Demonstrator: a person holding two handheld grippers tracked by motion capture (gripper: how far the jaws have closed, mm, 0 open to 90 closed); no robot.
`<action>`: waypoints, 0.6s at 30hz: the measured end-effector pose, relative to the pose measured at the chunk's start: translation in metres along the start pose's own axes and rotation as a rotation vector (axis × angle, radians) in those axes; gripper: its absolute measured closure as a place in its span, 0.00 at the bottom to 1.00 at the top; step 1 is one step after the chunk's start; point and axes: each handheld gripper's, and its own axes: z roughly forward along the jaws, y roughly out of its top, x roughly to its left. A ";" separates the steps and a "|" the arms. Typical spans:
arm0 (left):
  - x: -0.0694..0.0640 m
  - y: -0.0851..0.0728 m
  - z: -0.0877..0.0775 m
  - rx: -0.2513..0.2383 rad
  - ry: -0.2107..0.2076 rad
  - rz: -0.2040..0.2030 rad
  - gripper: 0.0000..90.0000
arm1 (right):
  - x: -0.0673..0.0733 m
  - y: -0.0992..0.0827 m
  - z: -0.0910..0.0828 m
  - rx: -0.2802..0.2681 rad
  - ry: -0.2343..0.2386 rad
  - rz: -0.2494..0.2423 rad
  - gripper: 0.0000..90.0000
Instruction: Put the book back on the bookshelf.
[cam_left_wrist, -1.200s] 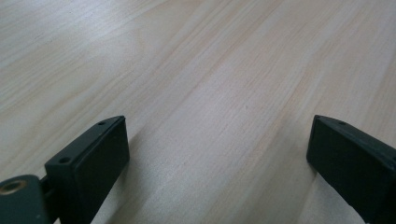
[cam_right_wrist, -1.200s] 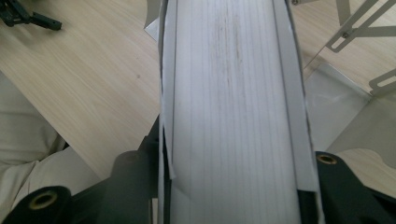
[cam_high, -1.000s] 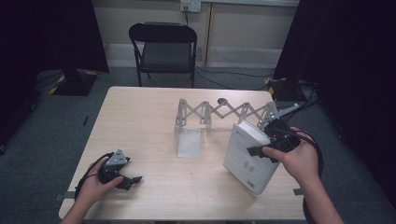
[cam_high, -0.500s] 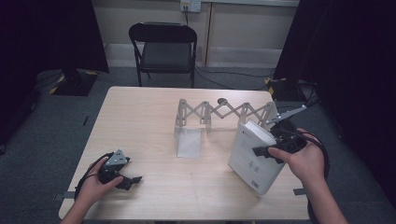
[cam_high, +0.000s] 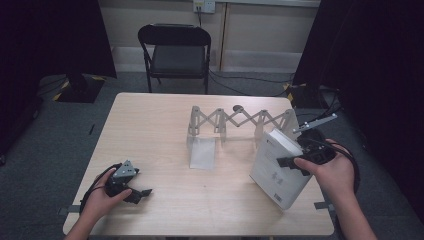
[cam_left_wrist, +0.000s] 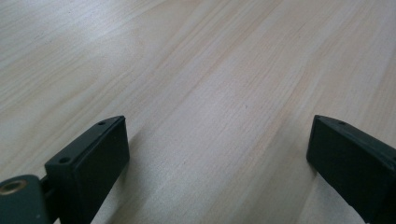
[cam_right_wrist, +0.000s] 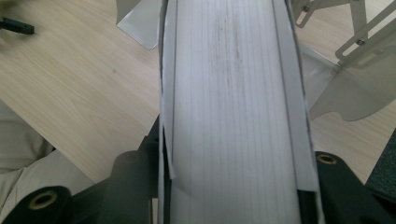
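High view: right gripper (cam_high: 292, 162) clamps the white book (cam_high: 278, 167) beside the rack (cam_high: 240, 122).

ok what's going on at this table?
A person works with two grippers. The right hand-held gripper is clamped on a thick white book, holding it tilted on its lower edge on the table, next to the expanding metal book rack. The left hand-held gripper rests open on the table near the front left corner, with nothing between its jaws.
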 end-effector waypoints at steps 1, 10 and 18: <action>0.000 0.000 0.000 -0.001 0.000 -0.002 0.06 | -0.001 -0.001 0.000 0.000 -0.003 0.007 0.59; 0.000 0.000 0.000 -0.003 -0.002 -0.002 0.06 | -0.007 -0.005 -0.003 -0.003 -0.022 0.050 0.59; 0.000 0.000 0.000 -0.005 -0.002 -0.003 0.06 | -0.012 -0.005 -0.004 0.002 -0.041 0.083 0.59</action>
